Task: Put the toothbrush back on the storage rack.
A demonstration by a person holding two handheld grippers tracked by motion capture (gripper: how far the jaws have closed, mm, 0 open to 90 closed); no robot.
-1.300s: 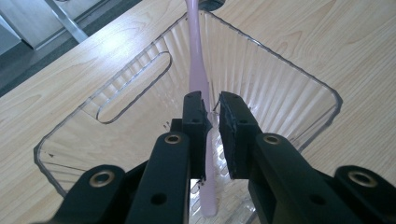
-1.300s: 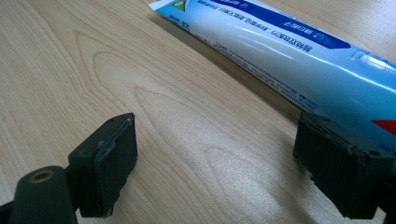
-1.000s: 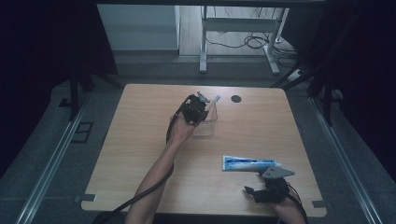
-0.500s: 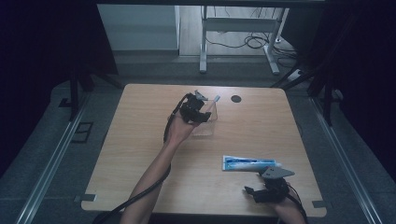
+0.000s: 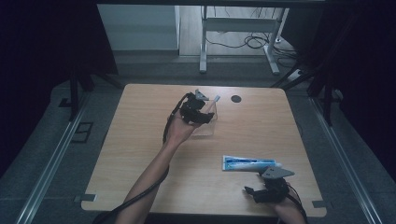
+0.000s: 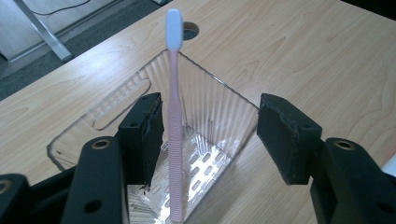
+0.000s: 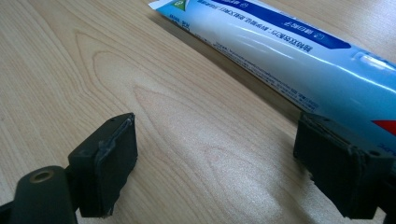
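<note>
A pink toothbrush (image 6: 173,140) with a white head (image 5: 215,99) stands upright in a clear plastic holder (image 6: 116,100) at the table's far middle (image 5: 208,127). My left gripper (image 5: 204,115) hovers over the holder and its jaws have just been opening. In the left gripper view the gripper (image 6: 212,107) is open, with the toothbrush handle beside the left pad and well clear of the right one. A blue and white toothpaste tube (image 5: 247,163) lies near the front right. My right gripper (image 5: 250,192) rests just in front of it, open (image 7: 217,126), with the tube (image 7: 289,46) beyond its right jaw.
The wooden table (image 5: 140,140) has a round cable hole (image 5: 236,98) behind the holder. A metal desk frame and cables stand on the floor beyond the far edge. A cable trails from the left forearm off the front edge.
The left gripper has lifted slightly above the holder, and the toothbrush stays standing inside. The right gripper and the toothpaste tube have not moved.
</note>
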